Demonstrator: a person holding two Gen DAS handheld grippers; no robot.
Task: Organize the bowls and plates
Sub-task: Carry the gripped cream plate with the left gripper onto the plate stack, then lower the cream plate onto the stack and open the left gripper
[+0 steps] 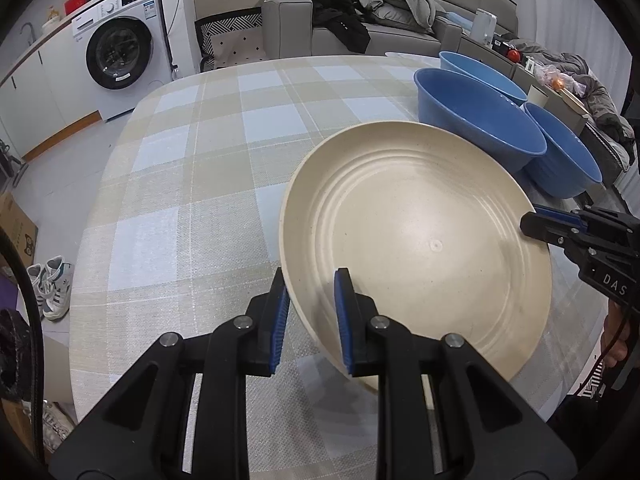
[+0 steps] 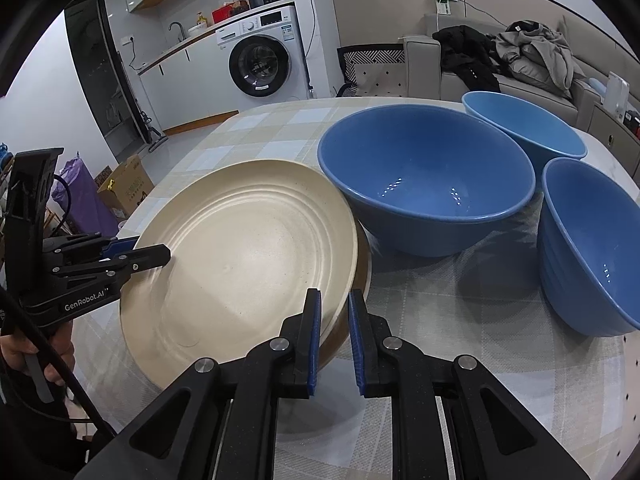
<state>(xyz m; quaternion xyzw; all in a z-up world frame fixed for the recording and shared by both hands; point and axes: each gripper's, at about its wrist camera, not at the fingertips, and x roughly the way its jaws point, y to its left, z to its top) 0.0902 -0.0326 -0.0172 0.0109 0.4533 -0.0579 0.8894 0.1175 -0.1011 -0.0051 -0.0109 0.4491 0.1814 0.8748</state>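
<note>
A cream ridged plate (image 1: 416, 240) is held tilted above the checked tablecloth; it also shows in the right wrist view (image 2: 248, 252). My left gripper (image 1: 312, 320) straddles its near-left rim, jaws closed on the rim. My right gripper (image 2: 334, 340) is closed on the opposite rim, and it shows in the left wrist view (image 1: 536, 224) at the plate's right edge. Three blue bowls stand beyond: a large one (image 2: 424, 176), one behind it (image 2: 524, 124) and one at the right (image 2: 588, 248).
The table (image 1: 200, 184) carries a beige and pale blue checked cloth. A washing machine (image 1: 120, 48) and a grey sofa with clothes (image 1: 384, 12) stand beyond the table. Shoes (image 1: 52, 284) and a cardboard box lie on the floor at left.
</note>
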